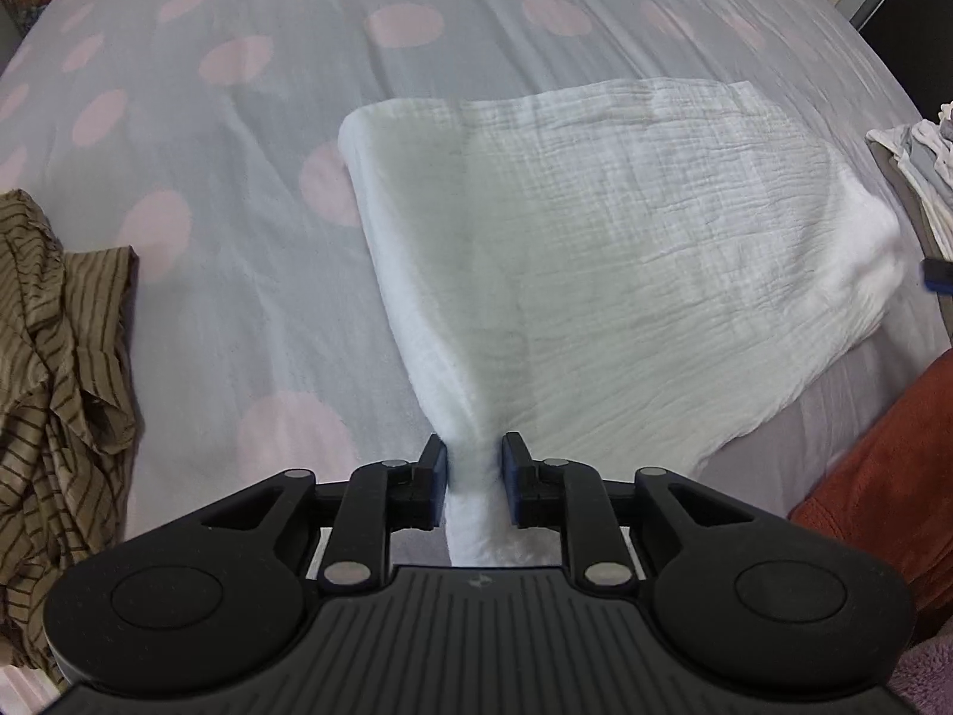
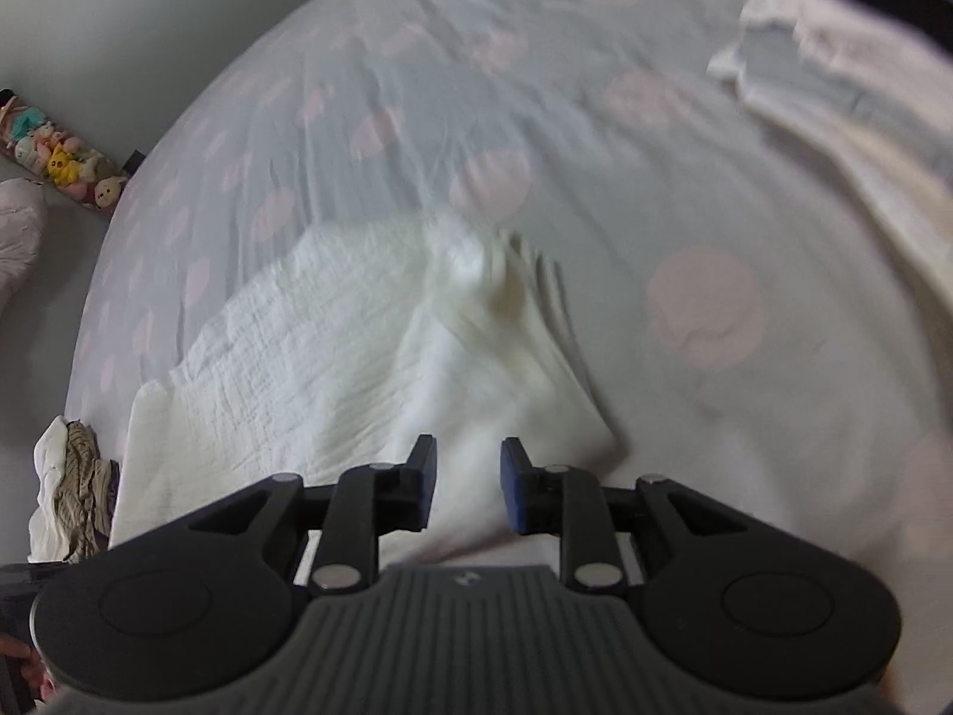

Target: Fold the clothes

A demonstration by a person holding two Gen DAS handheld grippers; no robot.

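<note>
Left gripper (image 1: 473,479): the blue-padded fingers (image 1: 438,476) sit close together, and a bunched corner of the white crinkled muslin cloth (image 1: 595,250) runs right between them, pinched in a narrow twist that carries on back toward the black body.

Right gripper (image 2: 467,488): the blue pads (image 2: 515,491) stand slightly further apart, with white fabric filling the gap. The picture is blurred, so whether the pads press on the cloth or only straddle it, I cannot tell.

White cloth (image 2: 310,357): from the left fingers it fans out wide and flat across the bed, its far edge rolled into a soft fold. In the right view it rises to a rumpled peak just beyond the fingertips, with ridged pleats running down the side.

Bed sheet (image 1: 238,149): pale grey with big pink dots, lying under the cloth on every side.

Left of the cloth: a crumpled tan garment with dark stripes (image 1: 53,369), near it but apart.

Right of the cloth: a heap of pale grey and white clothes (image 1: 917,173) at the bed's edge, and a rust-red fabric (image 1: 887,488) nearer the gripper.

Beyond the bed, right view: a row of small plush toys (image 2: 59,161) against the wall, well apart from the cloth.
</note>
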